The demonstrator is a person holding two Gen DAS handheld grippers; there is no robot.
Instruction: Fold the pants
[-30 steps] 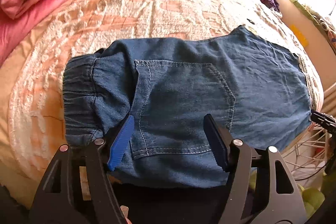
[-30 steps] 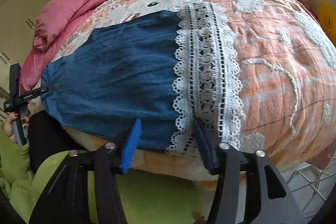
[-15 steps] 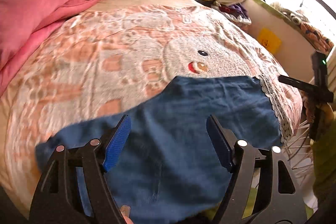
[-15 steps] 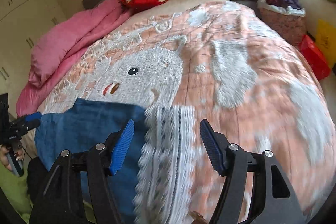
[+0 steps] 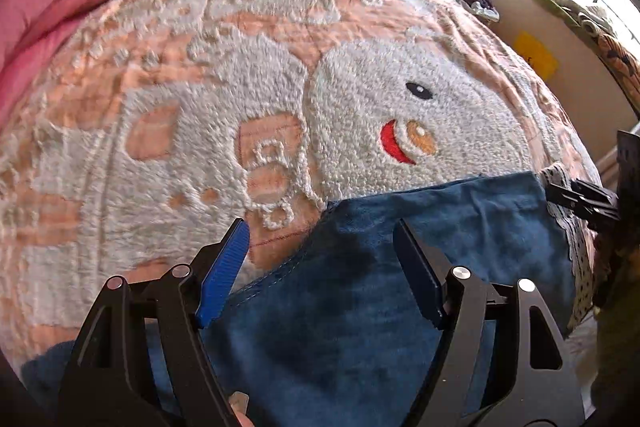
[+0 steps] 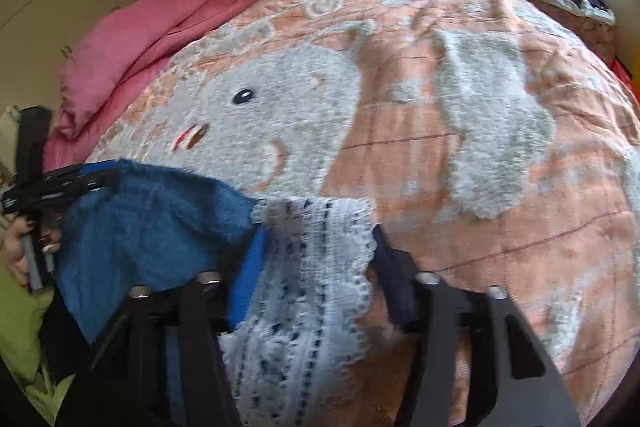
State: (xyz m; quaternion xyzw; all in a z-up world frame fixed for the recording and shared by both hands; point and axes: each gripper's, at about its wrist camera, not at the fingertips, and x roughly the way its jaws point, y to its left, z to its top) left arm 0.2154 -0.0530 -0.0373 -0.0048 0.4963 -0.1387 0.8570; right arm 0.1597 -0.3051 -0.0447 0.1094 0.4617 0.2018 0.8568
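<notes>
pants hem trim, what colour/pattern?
White openwork lace trim on blue denim pants; clearest in the right wrist view.

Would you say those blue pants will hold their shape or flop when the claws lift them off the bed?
Probably floppy: the pants drape and wrinkle over the bedspread. The lace hem sags between the right claw fingers, so it likely folds easily. They look light, and the soft denim seems unlikely to slip.

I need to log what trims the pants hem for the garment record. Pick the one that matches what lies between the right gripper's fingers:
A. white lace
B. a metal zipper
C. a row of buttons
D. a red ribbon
A: in the right wrist view a band of white lace edging the blue pants lies between the open fingers of the right gripper.
</notes>
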